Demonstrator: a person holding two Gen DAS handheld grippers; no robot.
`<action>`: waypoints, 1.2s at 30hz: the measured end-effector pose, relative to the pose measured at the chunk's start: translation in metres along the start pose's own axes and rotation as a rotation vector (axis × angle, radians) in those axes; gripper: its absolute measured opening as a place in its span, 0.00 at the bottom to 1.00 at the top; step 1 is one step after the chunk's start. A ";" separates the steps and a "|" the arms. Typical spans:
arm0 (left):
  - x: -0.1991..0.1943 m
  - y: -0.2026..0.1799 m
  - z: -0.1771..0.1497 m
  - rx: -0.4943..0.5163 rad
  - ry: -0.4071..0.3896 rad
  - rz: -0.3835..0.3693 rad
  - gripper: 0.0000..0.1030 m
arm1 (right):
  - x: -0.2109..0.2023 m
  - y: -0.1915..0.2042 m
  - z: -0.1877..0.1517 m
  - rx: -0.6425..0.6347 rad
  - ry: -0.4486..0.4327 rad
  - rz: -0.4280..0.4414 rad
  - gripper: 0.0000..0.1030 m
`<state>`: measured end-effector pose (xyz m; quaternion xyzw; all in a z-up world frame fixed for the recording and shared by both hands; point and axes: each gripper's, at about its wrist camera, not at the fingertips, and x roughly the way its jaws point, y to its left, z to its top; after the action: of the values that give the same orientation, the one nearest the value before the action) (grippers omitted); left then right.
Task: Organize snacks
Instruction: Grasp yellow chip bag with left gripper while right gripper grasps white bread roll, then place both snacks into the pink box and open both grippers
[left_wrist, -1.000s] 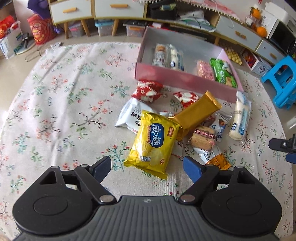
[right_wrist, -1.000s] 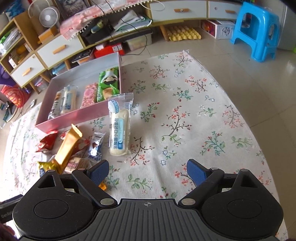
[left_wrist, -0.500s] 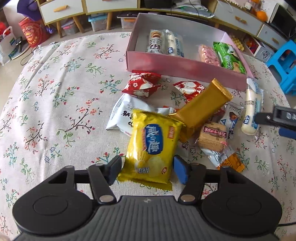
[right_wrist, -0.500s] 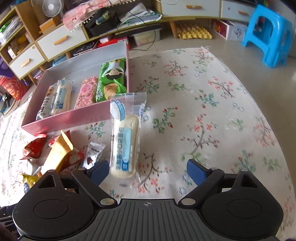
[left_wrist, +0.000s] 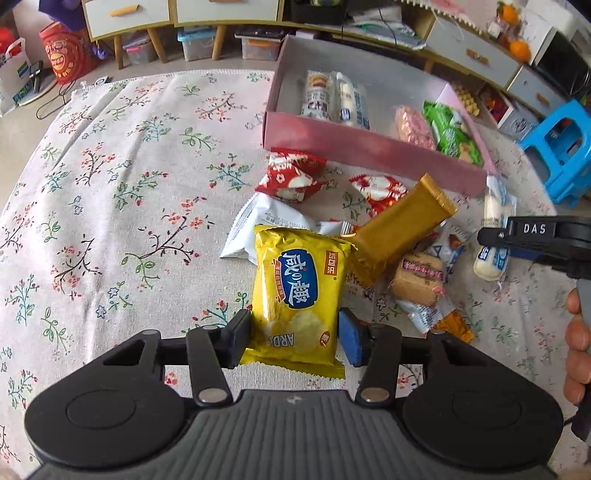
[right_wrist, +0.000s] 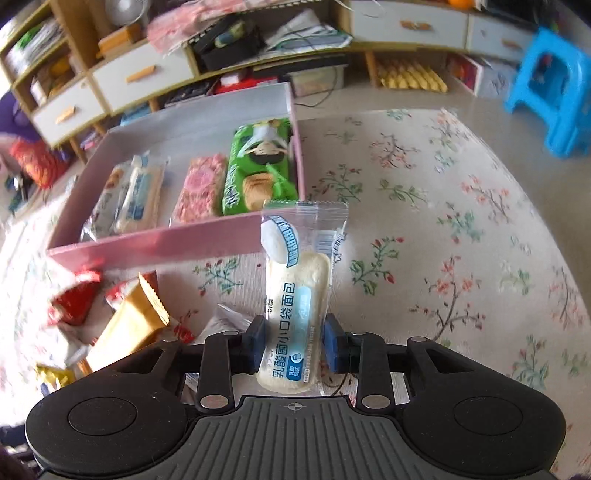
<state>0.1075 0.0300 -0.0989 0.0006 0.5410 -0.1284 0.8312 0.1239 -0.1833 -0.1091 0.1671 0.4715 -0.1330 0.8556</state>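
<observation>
The left tool (left_wrist: 294, 336) pinches the yellow chip bag (left_wrist: 300, 295). The right tool (right_wrist: 294, 345) pinches the white bread pack (right_wrist: 297, 306) near the pink box (right_wrist: 159, 245).

floral rug (left_wrist: 110, 177), blue stool (right_wrist: 554, 92), drawer cabinets (right_wrist: 144, 74)

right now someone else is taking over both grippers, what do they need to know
Left gripper: closed on the near end of the yellow chip bag, which looks barely lifted, if at all.
Right gripper: closed on the white bread roll packet, near the right corner of the pink box.
In the box: two pale packets at left, a pink bar and a green cracker pack at right.
On the floral cloth in front of the box: two red packets, a white bag, a gold bar, a biscuit pack and smaller packets.
Left to do: box both held items, then the pile.
</observation>
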 end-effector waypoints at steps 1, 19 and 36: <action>-0.004 0.002 0.001 -0.008 -0.008 -0.013 0.45 | -0.003 -0.003 0.001 0.008 -0.005 0.002 0.28; -0.030 0.013 0.068 -0.057 -0.199 -0.093 0.45 | -0.032 -0.018 0.039 0.035 -0.153 0.098 0.27; 0.049 -0.019 0.139 0.019 -0.211 -0.031 0.53 | 0.017 0.049 0.098 0.051 -0.132 0.319 0.36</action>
<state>0.2474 -0.0181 -0.0827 -0.0132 0.4493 -0.1456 0.8813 0.2264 -0.1806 -0.0666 0.2525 0.3782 -0.0182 0.8905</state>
